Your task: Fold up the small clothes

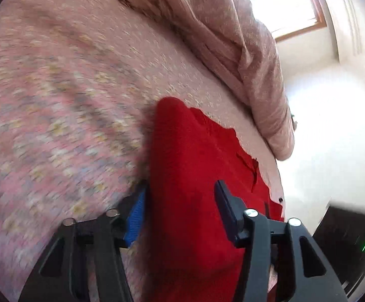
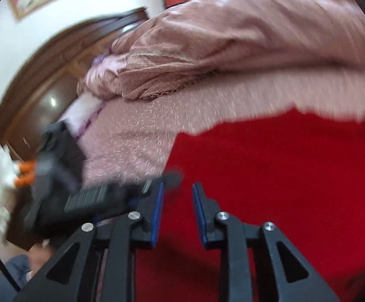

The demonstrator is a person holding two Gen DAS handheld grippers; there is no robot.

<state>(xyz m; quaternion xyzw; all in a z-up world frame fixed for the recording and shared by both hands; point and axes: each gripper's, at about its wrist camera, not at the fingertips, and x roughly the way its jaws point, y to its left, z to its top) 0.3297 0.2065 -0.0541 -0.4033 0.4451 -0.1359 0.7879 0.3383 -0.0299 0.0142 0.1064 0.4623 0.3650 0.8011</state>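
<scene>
since the red garment (image 1: 195,176) lies on the pink bedspread (image 1: 56,100) with a raised fold between my left gripper (image 1: 180,216)'s part-open jaws, i read left as better placed, my right gripper (image 2: 177,214) hovering narrow and empty above the cloth.

free: patterned bedspread (image 1: 56,100) left of red garment (image 1: 190,163) | blocked: bunched blanket (image 1: 232,37) behind
</scene>
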